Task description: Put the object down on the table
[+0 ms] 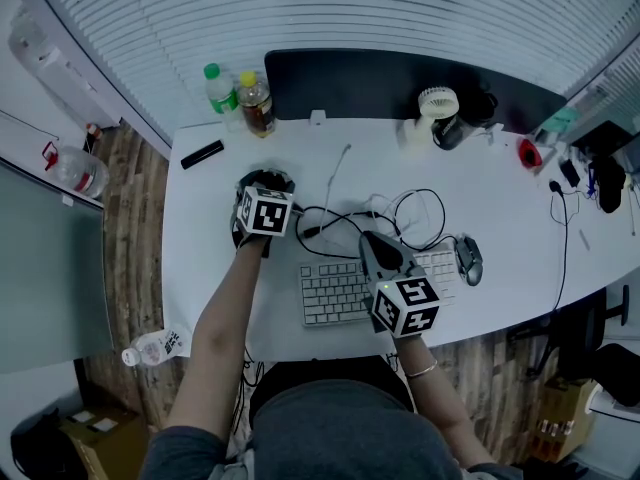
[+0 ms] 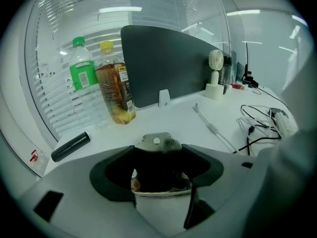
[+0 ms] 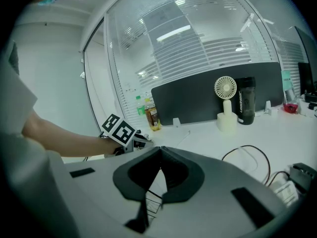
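Observation:
In the left gripper view a shiny metal object (image 2: 156,142) with a curved rim and a flat tab sits between the dark jaws of my left gripper (image 2: 157,157), which is shut on it. The head view puts that left gripper (image 1: 266,182) over the left-middle of the white table (image 1: 210,258), low above the top; whether the object touches the table is hidden. My right gripper (image 1: 373,245) hovers over the white keyboard (image 1: 335,293). Its jaws meet at the tips in the right gripper view (image 3: 159,158), with nothing between them.
A green-capped bottle (image 1: 220,93) and a yellow-capped bottle (image 1: 256,103) stand at the back left, with a black stick-shaped item (image 1: 202,154) nearby. A dark partition (image 1: 400,83), small fan (image 1: 437,108), tangled cables (image 1: 400,213) and a mouse (image 1: 469,258) lie to the right.

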Demonstrator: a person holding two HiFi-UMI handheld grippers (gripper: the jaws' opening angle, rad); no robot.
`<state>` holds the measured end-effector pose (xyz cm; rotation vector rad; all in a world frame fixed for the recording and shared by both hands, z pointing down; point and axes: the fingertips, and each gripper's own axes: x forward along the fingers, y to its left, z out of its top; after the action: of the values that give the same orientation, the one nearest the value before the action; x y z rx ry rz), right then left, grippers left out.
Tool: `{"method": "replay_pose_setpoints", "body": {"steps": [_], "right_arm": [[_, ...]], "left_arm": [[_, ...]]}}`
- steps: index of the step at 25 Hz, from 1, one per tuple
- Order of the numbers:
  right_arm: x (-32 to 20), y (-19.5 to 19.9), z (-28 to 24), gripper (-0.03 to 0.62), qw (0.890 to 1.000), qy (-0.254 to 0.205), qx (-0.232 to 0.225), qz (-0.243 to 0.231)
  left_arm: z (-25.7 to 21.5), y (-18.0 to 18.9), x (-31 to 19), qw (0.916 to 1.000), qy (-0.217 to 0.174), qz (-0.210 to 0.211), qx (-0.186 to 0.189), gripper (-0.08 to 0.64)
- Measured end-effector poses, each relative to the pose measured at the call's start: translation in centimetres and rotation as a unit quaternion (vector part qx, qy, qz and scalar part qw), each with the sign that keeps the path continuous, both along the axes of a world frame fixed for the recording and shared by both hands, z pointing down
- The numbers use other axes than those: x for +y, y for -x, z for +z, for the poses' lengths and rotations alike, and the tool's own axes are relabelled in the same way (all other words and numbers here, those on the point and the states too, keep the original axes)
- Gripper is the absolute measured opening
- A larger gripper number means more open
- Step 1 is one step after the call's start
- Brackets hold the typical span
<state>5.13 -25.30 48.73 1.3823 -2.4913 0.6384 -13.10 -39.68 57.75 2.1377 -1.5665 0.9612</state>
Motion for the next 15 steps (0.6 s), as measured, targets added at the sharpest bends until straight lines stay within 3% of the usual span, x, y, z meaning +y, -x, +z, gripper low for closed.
{"method": "replay_pose_setpoints", "body": {"steps": [15], "right_arm": [[-0.14, 0.20, 0.40, 0.008, 1.000, 0.009, -0.003, -0.004]], "left_arm": [[0.18, -0.13, -0.17, 1.0000, 0.001, 0.004, 0.002, 0.304]]}}
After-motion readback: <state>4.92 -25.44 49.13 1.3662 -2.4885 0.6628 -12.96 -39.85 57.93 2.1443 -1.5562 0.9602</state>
